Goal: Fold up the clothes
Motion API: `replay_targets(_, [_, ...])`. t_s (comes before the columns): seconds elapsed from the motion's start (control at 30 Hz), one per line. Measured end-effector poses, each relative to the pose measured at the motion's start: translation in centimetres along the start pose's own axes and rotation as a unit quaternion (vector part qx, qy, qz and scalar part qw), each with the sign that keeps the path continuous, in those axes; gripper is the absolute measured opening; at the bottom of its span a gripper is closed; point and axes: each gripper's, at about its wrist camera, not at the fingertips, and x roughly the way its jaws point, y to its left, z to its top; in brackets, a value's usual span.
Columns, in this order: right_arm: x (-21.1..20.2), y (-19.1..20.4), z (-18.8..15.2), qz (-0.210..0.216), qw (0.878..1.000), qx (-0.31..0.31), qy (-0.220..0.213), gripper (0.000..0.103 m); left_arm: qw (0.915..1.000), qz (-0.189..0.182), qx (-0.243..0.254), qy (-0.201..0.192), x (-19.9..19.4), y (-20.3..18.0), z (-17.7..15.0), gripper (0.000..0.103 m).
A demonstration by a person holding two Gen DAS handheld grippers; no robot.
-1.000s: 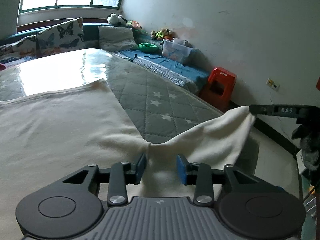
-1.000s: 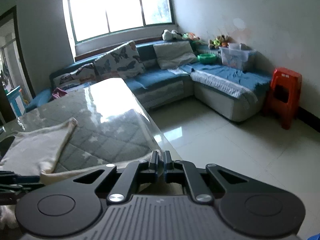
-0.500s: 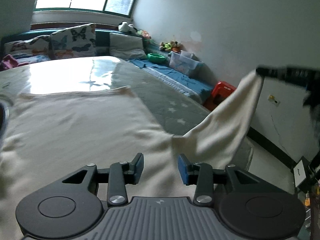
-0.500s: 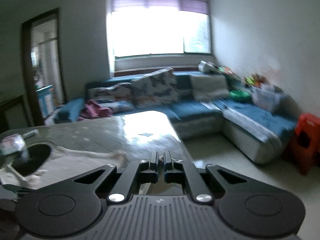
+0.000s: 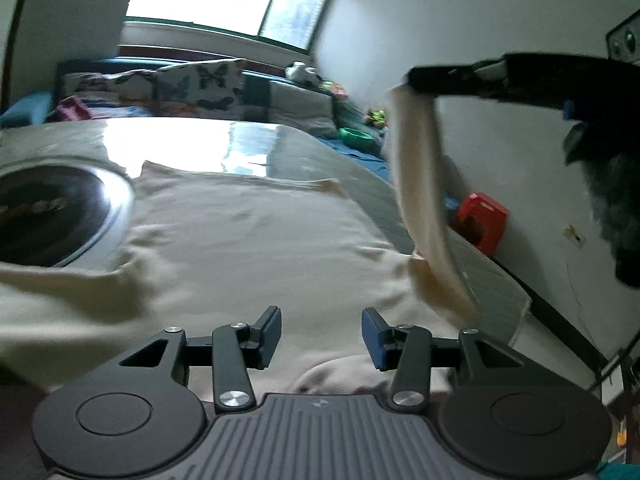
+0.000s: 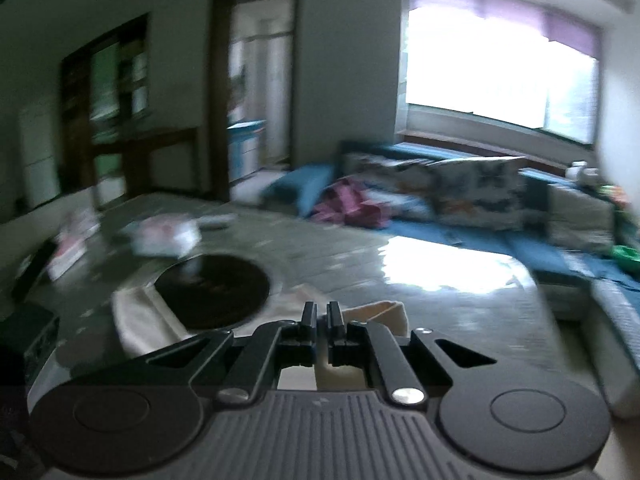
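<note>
Left wrist view: the left gripper (image 5: 321, 334) hangs low over a cream knitted garment (image 5: 248, 248) that lies spread across a grey quilted table cover with pale stars (image 5: 486, 280). Its two blue-padded fingers (image 5: 374, 338) stand well apart with nothing between them, just above the near part of the cloth. The garment is soft and rumpled, with shallow creases across the middle and a bunched fold toward the near left. On the right, one sleeve or edge strip rises steeply off the table as a long, narrow band, pinched at its top by the right gripper (image 5: 412, 78), which reaches in from the upper right. At the far left a round black plate set in a silver rim (image 5: 52, 216) sits in the table, with the cloth touching its edge. Beyond the table stand a blue sofa with butterfly-print cushions (image 5: 200, 88) and, on the floor at right, a red plastic stool (image 5: 482, 220).

Right wrist view: this picture is blurred by motion. The right gripper (image 6: 321, 316) has its black fingers drawn nearly together, with cream fabric held between them and showing behind and below the tips. More of the garment (image 6: 140, 324) lies on the table, wrapping the near side of the round black plate (image 6: 212, 288). The sofa (image 6: 460, 200) runs along the far right, under a bright window (image 6: 496, 76).
</note>
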Motion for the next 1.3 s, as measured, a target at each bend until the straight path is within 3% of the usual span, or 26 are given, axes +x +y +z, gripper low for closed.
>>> replay_targets(0.1, [2.9, 2.4, -0.6, 0.051, 0.998, -0.008, 0.028, 0.005, 0.9998, 0.013, -0.013, -0.001, -0.7, 0.9, -0.4, 0.048])
replay_targets(0.23, [4.0, 3.7, -1.3, 0.080, 0.996, -0.012, 0.040, 0.008, 0.9993, 0.026, -0.027, -0.002, -1.4, 1.7, -0.8, 0.048])
replay_targets(0.37, [2.1, 1.6, -2.2, 0.056, 0.997, -0.012, 0.049, 0.013, 0.9989, 0.033, -0.033, -0.006, -1.8, 2.3, -0.5, 0.048])
replay_targets(0.6, [-0.4, -2.9, -7.0, -0.012, 0.991, -0.020, 0.130, 0.017, 0.9967, 0.065, -0.047, -0.013, -1.9, 3.0, 0.0, 0.048])
replay_targets(0.77, [-0.6, -3.3, -11.2, -0.012, 0.986, 0.000, 0.164, 0.017, 0.9946, 0.081, -0.063, -0.013, -1.5, 3.6, 0.0, 0.042])
replay_targets(0.9, [-0.2, -3.4, -13.5, -0.010, 0.984, 0.015, 0.176, 0.017, 0.9933, 0.098, -0.060, -0.007, -1.5, 3.7, -0.2, 0.013])
replay_targets(0.93, [-0.1, -3.4, -13.9, -0.013, 0.984, 0.014, 0.177, 0.017, 0.9930, 0.103, -0.058, -0.006, -1.6, 3.8, -0.2, 0.011])
replay_targets(1.13, [-0.3, -5.0, -12.3, -0.017, 0.988, 0.006, 0.152, 0.017, 0.9914, 0.121, -0.050, -0.007, -2.5, 4.5, -0.3, 0.011])
replay_targets(1.3, [1.3, -5.7, -10.9, 0.014, 0.989, -0.037, 0.143, 0.029, 0.9874, 0.142, -0.066, -0.019, -3.4, 5.8, 0.1, 0.011])
